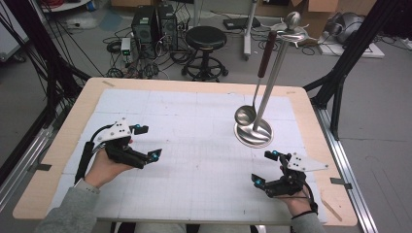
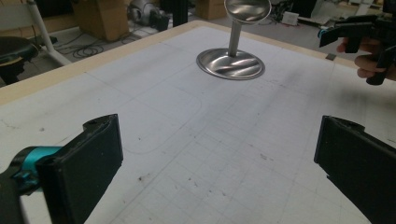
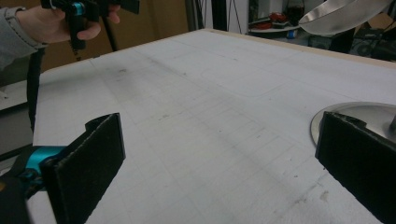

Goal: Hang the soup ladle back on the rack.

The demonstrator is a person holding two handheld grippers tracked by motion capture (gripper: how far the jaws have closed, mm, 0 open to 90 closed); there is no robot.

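Steel ladle (image 1: 246,114) w/ a dark reddish-brown handle hangs from a polished metal stand (image 1: 253,132) on the far right part of the table (image 1: 57,145). Its bowl is shiny, rounded, sitting low just above the stand's round base, beside the upright pole. Handle runs up toward the hooks at the stand's top, near a ball knob. In the left gripper view the base (image 2: 230,64) reflects light, pole rising from its centre, ladle bowl at top edge.

Left gripper (image 1: 148,142) is held over the white gridded mat (image 1: 194,121), left side, jaws wide apart, nothing btwn them. Right gripper (image 1: 265,168) is near the front right, just short of the stand's base, jaws also spread wide, empty. Both well apart from each other.
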